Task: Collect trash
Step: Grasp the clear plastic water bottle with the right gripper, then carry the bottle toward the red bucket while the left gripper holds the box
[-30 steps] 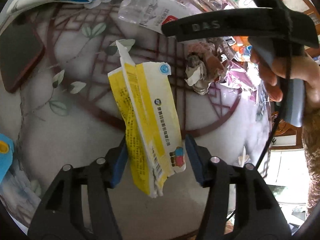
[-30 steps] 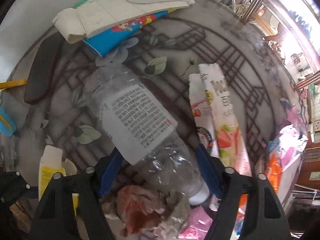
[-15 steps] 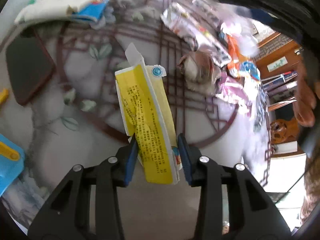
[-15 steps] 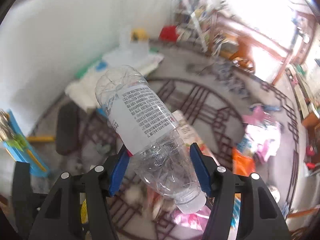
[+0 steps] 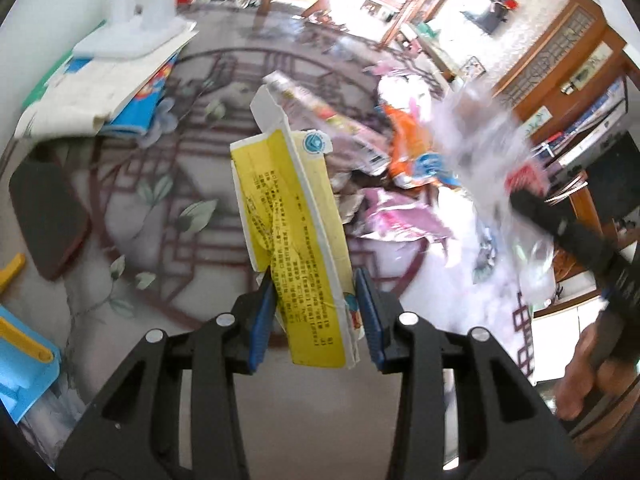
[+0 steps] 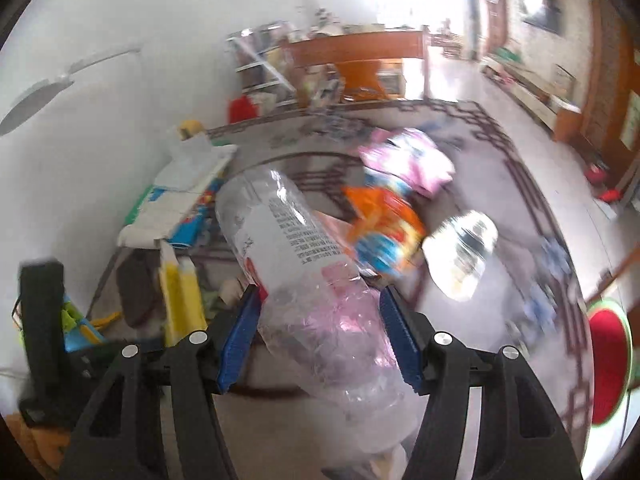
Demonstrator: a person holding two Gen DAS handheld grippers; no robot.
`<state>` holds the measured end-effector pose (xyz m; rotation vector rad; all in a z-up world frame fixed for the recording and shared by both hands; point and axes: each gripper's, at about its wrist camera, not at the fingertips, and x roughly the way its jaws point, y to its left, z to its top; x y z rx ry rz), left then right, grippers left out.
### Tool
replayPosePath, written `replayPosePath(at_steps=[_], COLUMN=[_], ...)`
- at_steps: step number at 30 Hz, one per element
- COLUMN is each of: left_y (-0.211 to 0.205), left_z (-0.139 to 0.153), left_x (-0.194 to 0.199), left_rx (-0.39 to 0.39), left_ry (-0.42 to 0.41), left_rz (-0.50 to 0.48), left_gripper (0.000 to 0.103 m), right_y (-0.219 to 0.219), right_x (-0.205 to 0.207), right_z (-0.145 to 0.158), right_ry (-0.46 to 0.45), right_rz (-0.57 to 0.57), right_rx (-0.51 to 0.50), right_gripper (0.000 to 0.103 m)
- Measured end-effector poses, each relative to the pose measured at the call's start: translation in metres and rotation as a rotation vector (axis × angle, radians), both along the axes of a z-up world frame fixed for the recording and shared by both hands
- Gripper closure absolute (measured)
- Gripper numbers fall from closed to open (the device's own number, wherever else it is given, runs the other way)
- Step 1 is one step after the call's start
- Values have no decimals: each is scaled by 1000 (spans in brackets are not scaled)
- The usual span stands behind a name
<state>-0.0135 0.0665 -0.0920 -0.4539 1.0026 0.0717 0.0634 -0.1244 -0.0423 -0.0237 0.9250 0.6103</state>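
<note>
Two loads up: my left gripper [image 5: 316, 304] pinching yellow wrapper [image 5: 294, 236], right gripper [image 6: 320, 340] clamping crushed bottle [image 6: 308, 276]. Slick plastic might squirt free; wrapper could slide.

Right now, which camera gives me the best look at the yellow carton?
The left wrist view. The yellow carton stands sharp and centred, clamped in the left tool, its printed face readable. The right wrist view catches only a blurred sliver of it at the left, beside the bottle held in the right tool.
</note>
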Motion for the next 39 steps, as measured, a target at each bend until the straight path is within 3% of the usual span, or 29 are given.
replayPosePath(at_steps=[4, 5, 11, 15, 17, 22, 30, 32, 34, 35, 37, 39], left_y=[-19, -24, -47, -50, -48, -43, -43, -46, -51, -54, -61, -69], left_z=[11, 13, 24, 28, 26, 20, 19, 20, 22, 22, 23, 25], left_x=[10, 12, 21, 22, 20, 14, 13, 15, 17, 19, 23, 26], left_rx=[21, 26, 42, 56, 58, 54, 51, 52, 54, 56, 57, 62], left_ry=[-30, -36, -70, -76, -72, -49, -43, -47, -52, -53, -56, -61], left_rz=[-43, -52, -94, -87, -77, -50, -36, -43, -53, -59, -71, -85], left_gripper=[65, 65, 65, 65, 65, 65, 65, 65, 65, 65, 65, 65], right_y=[-38, -46, -75, -78, -74, -65, -71, -74, -78, -80, -89, -98], right_x=[-12, -15, -17, -15, -16, -22, -23, -28, -30, -30, -27, -25], right_z=[-5, -6, -14, -29, -37, -52, -91, -99, -101, -101, -98, -90], right_ry=[33, 40, 80, 161, 197, 202, 272, 283, 288, 290, 301, 294], right_rz=[-114, -134, -181, -143, -114, -75, -50, -47, -44, -45, -51, -72], right_rx=[40, 51, 41, 10, -22, -143, -307, -318, -306, -301, -261, -222], right_gripper=[48, 64, 69, 65, 48, 33, 27, 33, 54, 60, 67, 67])
